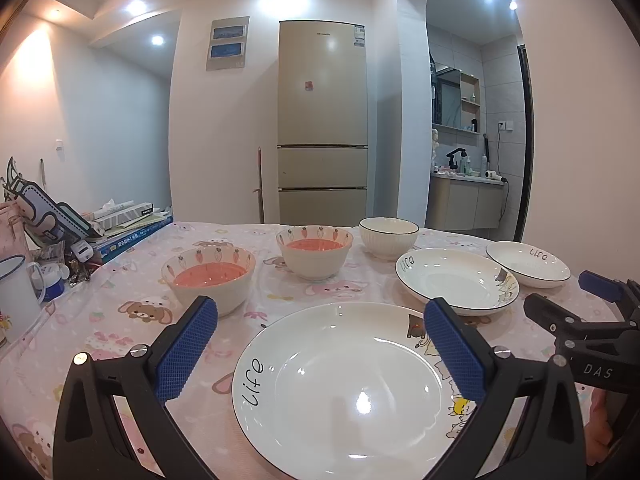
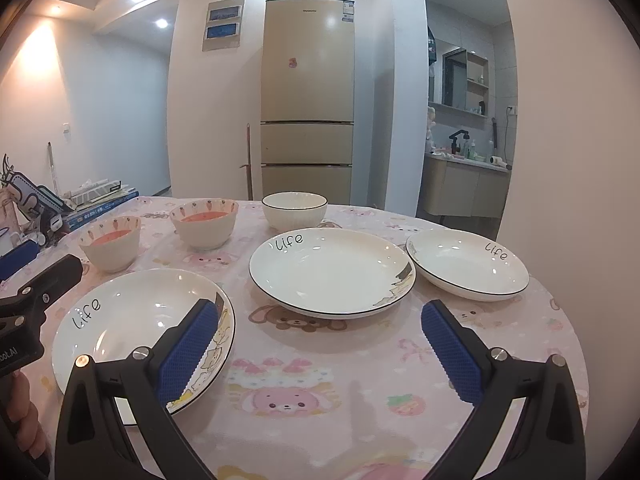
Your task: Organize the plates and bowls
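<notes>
Left wrist view showed three white plates with a thin dark rim, each lettered "life" and carrying a small cartoon print. The nearest plate lay low in the centre of the frame, the middle plate sat right of centre, and the far plate was at the right, just beyond it. Behind them stood three bowls in a loose row: two carrot-patterned bowls with pink insides, the left carrot bowl and the second carrot bowl, then a plain white ribbed bowl with a dark rim. None of the dishes was stacked.

The left claw hung over the nearest plate, tilted slightly downward, its blue-padded fingers spread wide on either side of the plate and gripping nothing. In the right wrist view the right claw was likewise spread wide and empty, above bare cloth between the nearest plate and the middle plate; its left finger overlapped the nearest plate's edge in the picture. A hand showed at the lower left edge of that view.

The desk wore a pink cloth printed with cartoon animals. At the left of the frame lay a stack of books and a white mug. Behind stood a beige fridge, and an arched opening at the right led to a washroom with a sink cabinet.
</notes>
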Demonstrator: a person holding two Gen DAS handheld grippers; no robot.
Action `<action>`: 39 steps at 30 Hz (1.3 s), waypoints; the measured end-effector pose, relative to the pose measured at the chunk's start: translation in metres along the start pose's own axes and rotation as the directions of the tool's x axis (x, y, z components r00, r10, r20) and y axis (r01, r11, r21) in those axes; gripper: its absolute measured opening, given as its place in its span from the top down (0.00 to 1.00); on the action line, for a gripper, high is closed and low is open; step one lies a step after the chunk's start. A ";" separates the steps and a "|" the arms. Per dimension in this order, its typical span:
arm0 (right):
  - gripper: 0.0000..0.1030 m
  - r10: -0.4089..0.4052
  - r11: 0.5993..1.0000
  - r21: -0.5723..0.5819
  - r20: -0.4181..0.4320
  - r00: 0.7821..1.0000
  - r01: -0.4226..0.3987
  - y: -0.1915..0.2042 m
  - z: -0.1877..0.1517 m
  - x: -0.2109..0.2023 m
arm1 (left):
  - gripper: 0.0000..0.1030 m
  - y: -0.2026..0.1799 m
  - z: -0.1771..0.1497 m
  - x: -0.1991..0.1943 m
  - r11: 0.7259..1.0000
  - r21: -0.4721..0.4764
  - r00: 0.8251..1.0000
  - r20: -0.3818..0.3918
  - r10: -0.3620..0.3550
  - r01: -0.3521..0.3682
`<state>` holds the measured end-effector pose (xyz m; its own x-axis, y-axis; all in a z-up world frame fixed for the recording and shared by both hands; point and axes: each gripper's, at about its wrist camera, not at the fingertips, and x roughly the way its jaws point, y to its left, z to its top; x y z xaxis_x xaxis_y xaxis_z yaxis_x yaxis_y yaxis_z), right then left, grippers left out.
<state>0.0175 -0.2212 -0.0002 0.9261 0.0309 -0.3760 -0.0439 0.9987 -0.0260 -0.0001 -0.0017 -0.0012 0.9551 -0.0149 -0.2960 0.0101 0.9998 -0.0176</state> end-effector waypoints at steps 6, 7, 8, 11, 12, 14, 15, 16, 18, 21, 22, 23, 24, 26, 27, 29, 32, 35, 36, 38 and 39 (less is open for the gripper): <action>0.00 -0.002 1.000 0.003 0.008 1.000 0.002 -0.001 0.000 -0.002 | 0.00 0.000 0.000 0.000 1.000 0.004 1.000 0.001 0.005 -0.005; 0.00 -0.007 1.000 0.004 0.004 1.000 0.007 -0.002 0.000 -0.002 | 0.00 0.000 0.000 0.000 1.000 0.003 1.000 0.000 0.003 -0.003; 0.00 -0.012 1.000 0.007 0.003 1.000 0.012 -0.002 0.000 -0.002 | 0.00 -0.001 0.000 0.000 1.000 0.004 1.000 0.000 0.004 -0.004; 0.00 -0.014 1.000 0.014 0.005 1.000 0.014 -0.005 0.001 -0.003 | 0.00 -0.001 0.000 0.000 1.000 0.002 1.000 0.000 0.003 -0.003; 0.00 -0.014 1.000 0.013 0.005 1.000 0.014 -0.004 0.001 -0.004 | 0.00 -0.001 0.000 0.000 1.000 0.002 1.000 -0.001 0.003 -0.003; 0.00 -0.011 1.000 0.009 0.002 1.000 0.011 -0.004 0.002 -0.004 | 0.00 -0.001 0.000 0.000 1.000 0.000 1.000 0.000 0.004 -0.004; 0.00 -0.011 1.000 0.008 0.000 1.000 0.011 -0.004 0.002 -0.004 | 0.00 -0.001 0.000 0.000 1.000 0.000 1.000 0.000 0.004 -0.004; 0.00 -0.014 1.000 0.009 0.000 1.000 0.014 -0.005 0.002 -0.004 | 0.00 -0.001 0.000 0.000 1.000 0.001 1.000 -0.001 0.003 -0.003; 0.00 -0.024 1.000 0.014 0.002 1.000 0.024 -0.006 0.002 -0.004 | 0.00 -0.001 0.000 0.000 1.000 0.001 1.000 -0.001 0.003 -0.003; 0.00 -0.024 1.000 0.016 0.004 1.000 0.024 -0.007 0.003 -0.005 | 0.00 -0.001 0.000 0.000 1.000 0.001 1.000 -0.001 0.003 -0.003; 0.00 -0.023 1.000 0.013 0.002 1.000 0.023 -0.006 0.003 -0.005 | 0.00 -0.001 0.000 0.000 1.000 0.000 1.000 -0.001 0.004 -0.004; 0.00 -0.021 1.000 0.009 0.000 1.000 0.021 -0.005 0.004 -0.004 | 0.00 -0.001 0.000 0.000 1.000 0.000 1.000 -0.001 0.004 -0.004; 0.00 -0.020 1.000 0.006 -0.002 1.000 0.020 -0.005 0.004 -0.004 | 0.00 -0.001 0.000 0.000 1.000 0.000 1.000 -0.001 0.004 -0.004; 0.00 -0.021 1.000 0.008 -0.001 1.000 0.021 -0.004 0.004 -0.004 | 0.00 -0.001 0.000 0.000 1.000 0.001 1.000 -0.001 0.004 -0.004; 0.00 -0.021 1.000 0.009 0.000 1.000 0.021 -0.004 0.005 -0.004 | 0.00 -0.001 0.000 0.000 1.000 0.001 1.000 -0.001 0.004 -0.004; 0.00 -0.022 1.000 0.009 -0.001 1.000 0.022 -0.003 0.005 -0.003 | 0.00 -0.001 0.000 0.000 1.000 0.000 1.000 -0.001 0.003 -0.003; 0.00 -0.020 1.000 0.009 -0.001 1.000 0.021 -0.003 0.004 -0.003 | 0.00 -0.001 0.000 0.000 1.000 0.001 1.000 -0.001 0.004 -0.004; 0.00 -0.021 1.000 0.010 -0.001 1.000 0.021 -0.003 0.005 -0.003 | 0.00 -0.001 0.000 0.000 1.000 0.000 1.000 -0.001 0.004 -0.004; 0.00 -0.021 1.000 0.010 -0.001 1.000 0.021 -0.003 0.004 -0.003 | 0.00 -0.001 0.000 0.000 1.000 0.000 1.000 -0.001 0.003 -0.003; 0.00 -0.021 1.000 0.010 -0.001 1.000 0.021 -0.003 0.004 -0.003 | 0.00 -0.001 0.000 0.000 1.000 0.000 1.000 -0.001 0.004 -0.004; 0.00 -0.020 1.000 0.010 -0.001 1.000 0.021 -0.003 0.004 -0.003 | 0.00 -0.002 0.000 0.000 1.000 -0.001 1.000 -0.001 0.003 -0.003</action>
<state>0.0164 -0.2246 0.0047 0.9265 0.0104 -0.3761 -0.0211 0.9995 -0.0244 -0.0004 -0.0033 -0.0013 0.9548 -0.0117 -0.2970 0.0068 0.9998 -0.0175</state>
